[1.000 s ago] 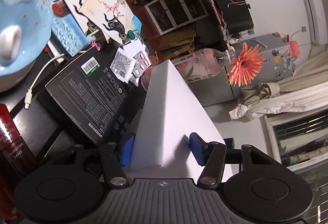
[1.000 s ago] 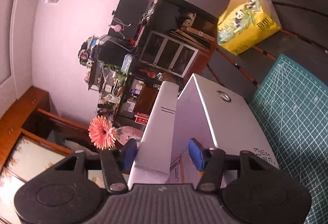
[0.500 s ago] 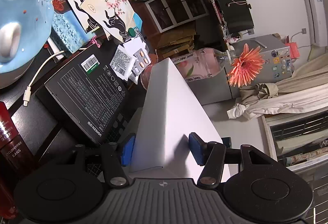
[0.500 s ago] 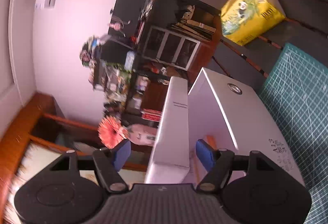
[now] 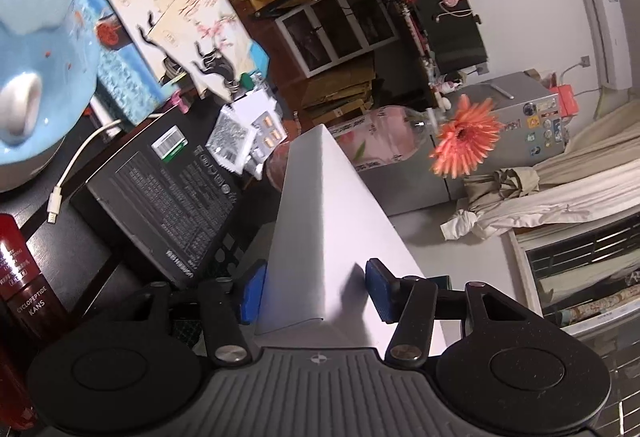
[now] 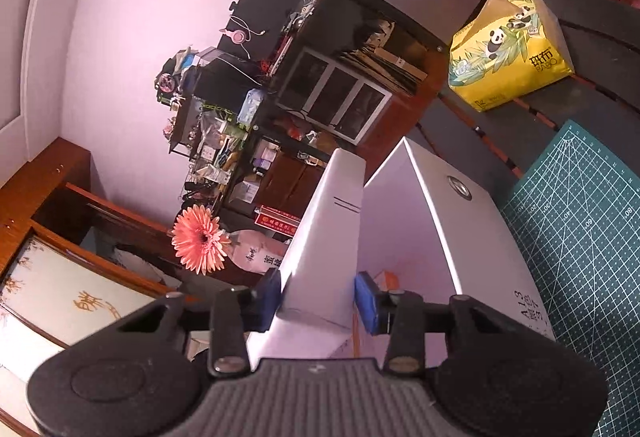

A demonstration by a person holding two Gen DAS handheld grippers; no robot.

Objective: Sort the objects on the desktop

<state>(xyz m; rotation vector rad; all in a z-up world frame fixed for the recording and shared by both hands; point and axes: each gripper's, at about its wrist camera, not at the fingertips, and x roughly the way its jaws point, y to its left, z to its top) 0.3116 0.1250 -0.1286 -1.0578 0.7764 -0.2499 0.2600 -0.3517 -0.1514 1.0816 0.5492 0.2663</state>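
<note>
White box is the main thing here, a glossy carton lifted off the desk with its lid flap hinged open, and both grippers are on it at once. Judging by that, the step in hand looks like closing or steadying the box so it can be put away as part of sorting the desk.

Next biggest, the green cutting mat lies on the desk just beside the box in the right wrist view, and the yellow panda tissue pack lies further back, well apart. In the left wrist view a black product box lies flat near the white box, with a white USB cable trailing next to it and an orange gerbera sticking up behind.

Right gripper has the lid flap between its blue pads; its jaws are closing, and the left-hand pad seems to touch the flap while the other looks just clear. Left gripper straddles a corner edge of the box body, jaws also closing, pads at or very near the two faces; can't tell for sure whether it's truly clamped.

Next move probably calls for the right one to swing the flap down onto the body while the left keeps the box from twisting. The glossy card could slip, so a firm pinch first.
</note>
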